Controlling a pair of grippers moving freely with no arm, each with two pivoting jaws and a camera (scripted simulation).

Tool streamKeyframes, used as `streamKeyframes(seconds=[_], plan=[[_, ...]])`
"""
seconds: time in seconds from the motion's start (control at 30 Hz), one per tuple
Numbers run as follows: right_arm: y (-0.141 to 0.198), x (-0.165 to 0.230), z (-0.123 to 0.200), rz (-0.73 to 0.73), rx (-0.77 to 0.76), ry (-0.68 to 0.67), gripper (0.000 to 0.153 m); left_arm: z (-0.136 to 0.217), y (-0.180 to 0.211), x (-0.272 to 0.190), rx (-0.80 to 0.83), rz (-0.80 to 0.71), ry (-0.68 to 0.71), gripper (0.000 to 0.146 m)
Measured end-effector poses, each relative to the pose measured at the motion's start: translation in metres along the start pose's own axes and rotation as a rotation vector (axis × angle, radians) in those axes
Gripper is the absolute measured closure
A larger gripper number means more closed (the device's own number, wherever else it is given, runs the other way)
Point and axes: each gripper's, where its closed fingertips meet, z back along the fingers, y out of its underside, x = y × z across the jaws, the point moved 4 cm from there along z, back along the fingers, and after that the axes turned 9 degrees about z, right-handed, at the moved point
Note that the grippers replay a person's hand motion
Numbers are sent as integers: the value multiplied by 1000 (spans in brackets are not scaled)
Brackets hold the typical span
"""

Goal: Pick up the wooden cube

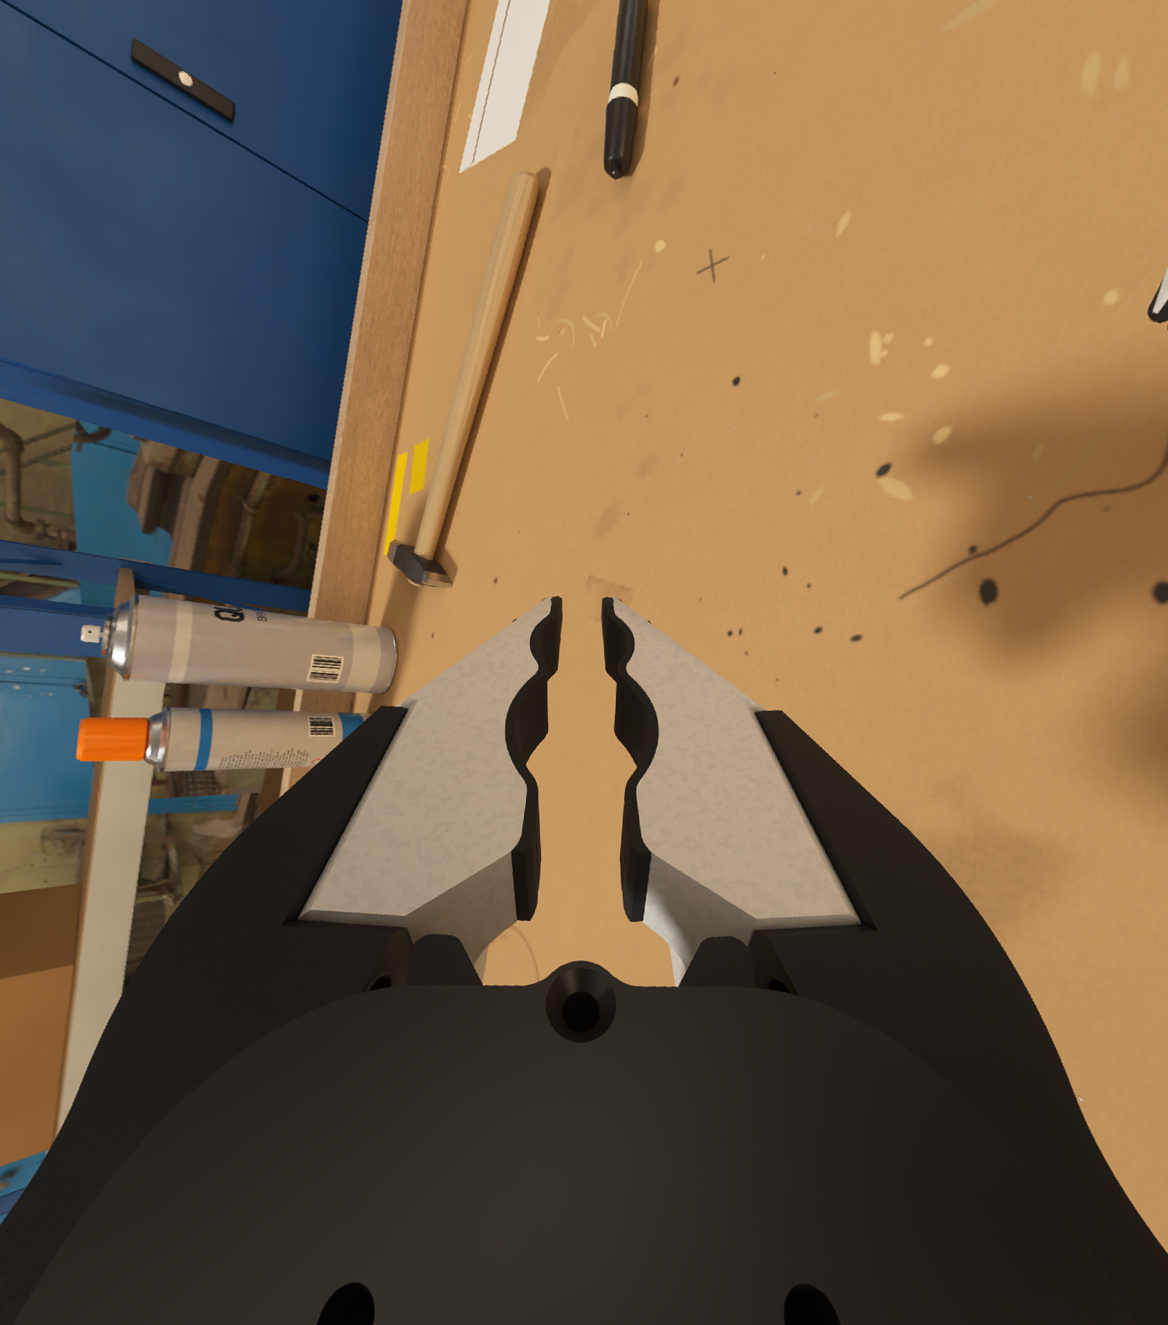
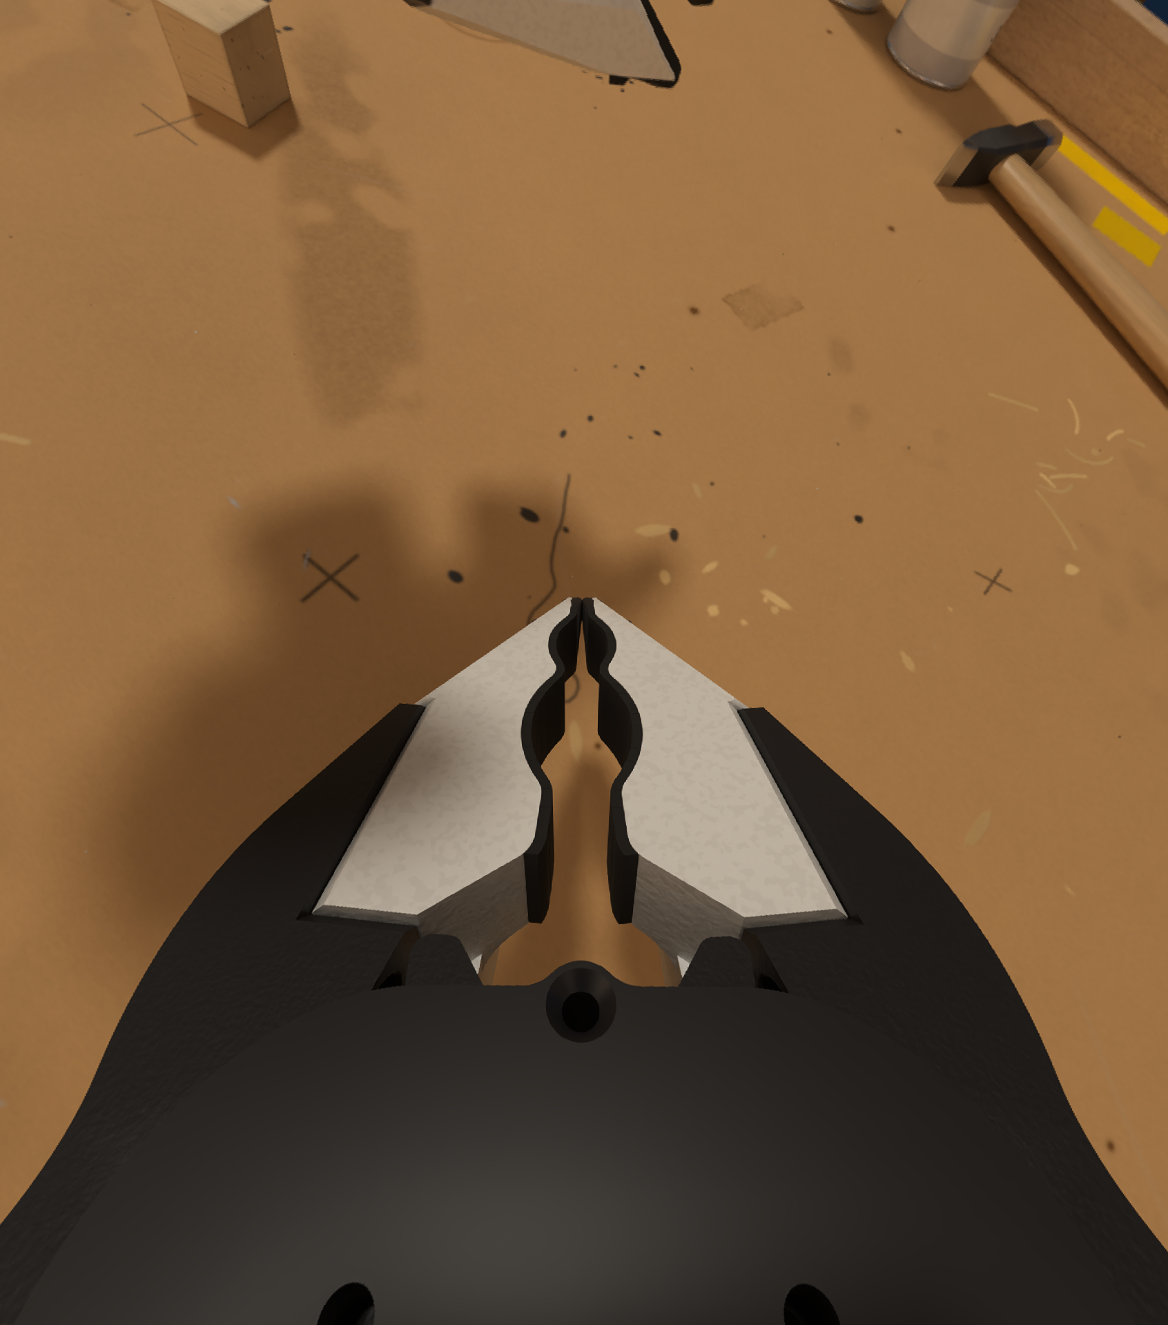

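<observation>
Right gripper (image 2: 581, 601): fingers closed tip to tip, empty, above bare desk (image 2: 136, 717). Left gripper (image 1: 581, 601): fingers narrowly parted, empty. Hammer (image 2: 1097, 287) at 2 o'clock in right wrist view. Wooden cube (image 2: 226, 61) far off at 11 o'clock, flat on desk, beside a pencilled cross. Likely rigid, light, not slippery. Grip across two opposite vertical faces, mid-height.

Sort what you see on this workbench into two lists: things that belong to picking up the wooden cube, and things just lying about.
Belongs to the job:
- wooden cube, standing on the bench, untouched
- right gripper, shut, empty
- left gripper, slightly open, empty

Just lying about:
- hammer
- black marker
- two spray cans at the bench edge
- white paper strip
</observation>
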Motion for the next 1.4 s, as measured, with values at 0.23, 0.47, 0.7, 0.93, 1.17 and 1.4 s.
streamKeyframes(seconds=[0.23, 0.47, 0.7, 0.93, 1.17, 1.4], plan=[[4, -2, 1, -42, -12, -2, 153, 2, 3, 2, -3, 48, 47, 136], [17, -20, 13, -147, -39, 21, 153, 37, 32, 52, -16, 284, 120, 126], [28, -25, 13, -203, -41, 18, 153, 32, 104, 37, 121, 408, 300, 111], [23, -17, 8, -211, -47, -3, 153, -11, 126, 1, 200, 442, 421, 96], [35, -20, 10, -270, -47, -9, 153, 22, 156, 22, 305, 443, 497, 96], [38, -17, 5, -291, -55, -34, 153, 27, 187, 11, 388, 417, 488, 102]])
